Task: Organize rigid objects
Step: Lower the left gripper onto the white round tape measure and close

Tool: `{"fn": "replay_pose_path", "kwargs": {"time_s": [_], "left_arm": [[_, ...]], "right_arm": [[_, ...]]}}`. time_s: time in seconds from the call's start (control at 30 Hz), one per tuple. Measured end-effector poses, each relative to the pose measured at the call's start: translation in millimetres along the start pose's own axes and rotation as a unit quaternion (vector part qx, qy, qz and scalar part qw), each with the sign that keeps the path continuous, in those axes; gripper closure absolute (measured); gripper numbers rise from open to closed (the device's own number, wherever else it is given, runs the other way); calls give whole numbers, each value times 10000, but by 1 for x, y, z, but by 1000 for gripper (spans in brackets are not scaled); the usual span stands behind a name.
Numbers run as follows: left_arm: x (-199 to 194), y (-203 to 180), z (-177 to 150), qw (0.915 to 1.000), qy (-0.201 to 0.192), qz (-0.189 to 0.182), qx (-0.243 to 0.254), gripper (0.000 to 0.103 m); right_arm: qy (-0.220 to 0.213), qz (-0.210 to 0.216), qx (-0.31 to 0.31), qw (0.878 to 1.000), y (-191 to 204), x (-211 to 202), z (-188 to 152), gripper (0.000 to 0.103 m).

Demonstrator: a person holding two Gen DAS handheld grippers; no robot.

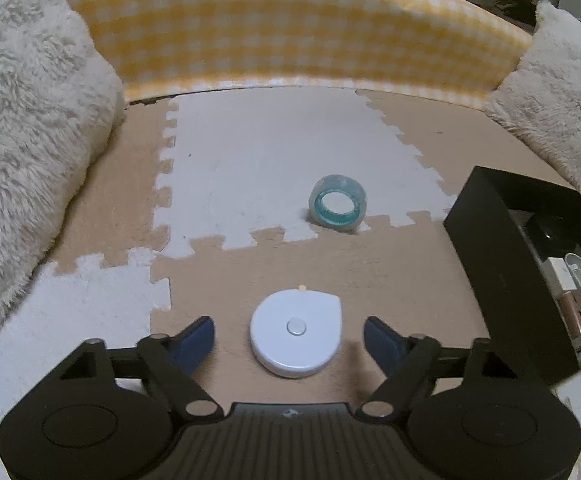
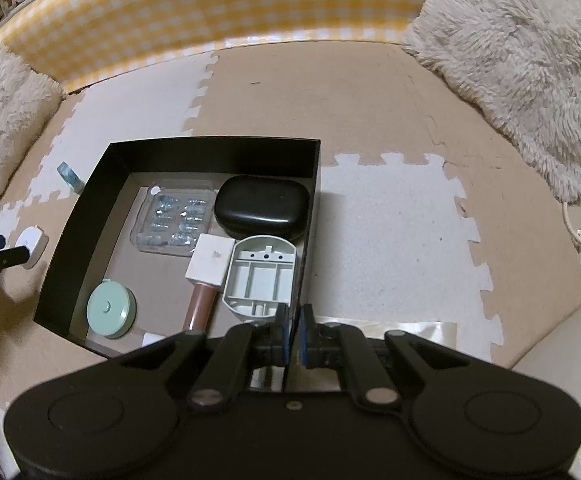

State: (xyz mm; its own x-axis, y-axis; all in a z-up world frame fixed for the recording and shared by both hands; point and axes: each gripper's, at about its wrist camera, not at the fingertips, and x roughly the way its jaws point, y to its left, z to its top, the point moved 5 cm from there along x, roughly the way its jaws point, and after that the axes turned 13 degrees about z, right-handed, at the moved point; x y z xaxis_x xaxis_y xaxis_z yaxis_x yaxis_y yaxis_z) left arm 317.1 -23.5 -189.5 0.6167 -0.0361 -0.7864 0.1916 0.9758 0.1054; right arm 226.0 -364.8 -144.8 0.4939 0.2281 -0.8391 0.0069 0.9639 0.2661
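A round case (image 1: 296, 334) is lying on the mat (image 1: 250, 152) between the left gripper's (image 1: 289, 334) spread fingers. Behind it, a tape roll (image 1: 338, 204) is standing on edge. The box (image 2: 90, 216) is sitting to their right, holding a pouch (image 2: 262, 208), blister pack (image 2: 174, 220) and tape measure (image 2: 110, 314).

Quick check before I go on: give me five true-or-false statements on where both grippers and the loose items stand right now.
1. The left gripper is open around the round white tape measure. True.
2. The right gripper is wide open. False: it is shut on the black cardboard box wall.
3. The clear tape roll with the teal core lies inside the box. False: it sits on the foam mat.
4. The mint-green round tape measure is in the box. True.
5. The box is empty. False: several items.
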Motion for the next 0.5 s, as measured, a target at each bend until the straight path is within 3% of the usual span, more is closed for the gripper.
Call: {"fn": "replay_pose_path", "kwargs": {"time_s": [0.07, 0.3, 0.43, 0.5], "left_arm": [[4, 0, 0, 10000, 14, -23, -33, 30], [12, -7, -1, 9997, -15, 105, 213, 32], [12, -11, 0, 9995, -73, 143, 270, 49], [10, -13, 0, 9990, -107, 178, 403, 49]], "right_arm": [[27, -23, -47, 10000, 1, 0, 0, 97], [45, -39, -78, 10000, 3, 0, 0, 97], [48, -43, -88, 9999, 2, 0, 0, 97], [57, -51, -109, 9999, 3, 0, 0, 97]]}}
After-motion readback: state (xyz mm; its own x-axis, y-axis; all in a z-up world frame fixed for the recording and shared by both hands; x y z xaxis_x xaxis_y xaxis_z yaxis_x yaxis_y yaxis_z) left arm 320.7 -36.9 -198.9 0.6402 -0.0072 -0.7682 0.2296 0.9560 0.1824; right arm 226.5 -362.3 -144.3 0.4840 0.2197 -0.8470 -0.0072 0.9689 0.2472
